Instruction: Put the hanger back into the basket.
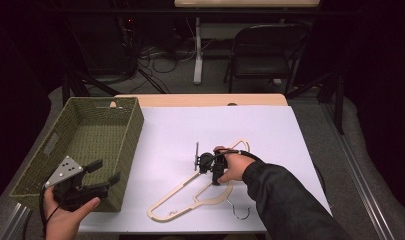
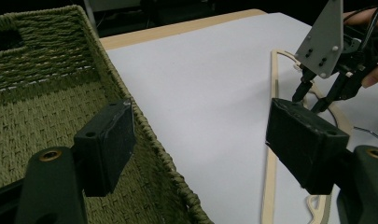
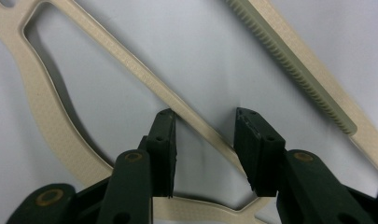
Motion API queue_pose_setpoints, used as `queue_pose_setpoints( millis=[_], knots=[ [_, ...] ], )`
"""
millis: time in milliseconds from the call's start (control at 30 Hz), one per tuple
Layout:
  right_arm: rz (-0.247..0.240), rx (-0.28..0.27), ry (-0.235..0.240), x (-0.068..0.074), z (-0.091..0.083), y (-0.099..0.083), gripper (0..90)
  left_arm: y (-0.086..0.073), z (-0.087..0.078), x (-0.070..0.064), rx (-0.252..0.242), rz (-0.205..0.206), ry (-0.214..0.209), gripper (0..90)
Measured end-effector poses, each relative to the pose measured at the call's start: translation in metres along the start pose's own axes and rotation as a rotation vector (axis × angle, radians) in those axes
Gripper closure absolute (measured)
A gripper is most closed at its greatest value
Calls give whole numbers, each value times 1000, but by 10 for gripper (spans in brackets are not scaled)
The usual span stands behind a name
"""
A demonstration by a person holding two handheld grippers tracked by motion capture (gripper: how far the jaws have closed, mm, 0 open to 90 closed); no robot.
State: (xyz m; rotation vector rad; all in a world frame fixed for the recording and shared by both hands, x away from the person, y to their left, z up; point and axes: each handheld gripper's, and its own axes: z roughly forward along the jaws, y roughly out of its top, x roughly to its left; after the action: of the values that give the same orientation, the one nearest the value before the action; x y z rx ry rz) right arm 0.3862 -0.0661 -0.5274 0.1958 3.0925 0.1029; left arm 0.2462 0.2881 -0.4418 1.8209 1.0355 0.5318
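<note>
Between right gripper jaws, hanger bar, ungripped

Obstacles: woven basket at frame left; hanger lower centre. Open white tabletop across upper centre and right.

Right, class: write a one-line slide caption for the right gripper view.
Open tongs straddle a thin bar of the cream hanger lying on white table.

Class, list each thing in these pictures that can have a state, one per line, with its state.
Hanger: flat on the table, thin bar between the right claw's jaws, not yet gripped.
Basket: upright, empty.
Left claw: open, over the basket's near corner.
Right claw: open, astride the hanger's bar.
Chair: unfolded, empty.
</note>
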Motion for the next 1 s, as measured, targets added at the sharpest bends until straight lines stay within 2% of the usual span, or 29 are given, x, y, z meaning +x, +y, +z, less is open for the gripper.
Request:
queue_pose_setpoints(
  millis=[67, 267, 433, 500, 633, 1000],
  knots=[
    [-10, 8, -3, 2, 0, 0, 630, 0, 0, 0, -1, 0, 1, 240],
    [-32, 32, 26, 4, 0, -3, 770, 0, -2, 0, -2, -2, 3, 240],
    [-27, 48, 36, 7, -1, -6, 854, 0, -2, 1, -2, -1, 5, 240],
    [10, 37, 44, 6, -1, -8, 859, 0, -2, 0, -1, 0, 5, 240],
    [33, 18, 52, 5, -2, -12, 859, 0, -1, 0, -1, -3, 5, 240],
    [25, 18, 42, 5, -4, -13, 860, 1, 1, -2, -1, 3, -2, 240]
  ],
)
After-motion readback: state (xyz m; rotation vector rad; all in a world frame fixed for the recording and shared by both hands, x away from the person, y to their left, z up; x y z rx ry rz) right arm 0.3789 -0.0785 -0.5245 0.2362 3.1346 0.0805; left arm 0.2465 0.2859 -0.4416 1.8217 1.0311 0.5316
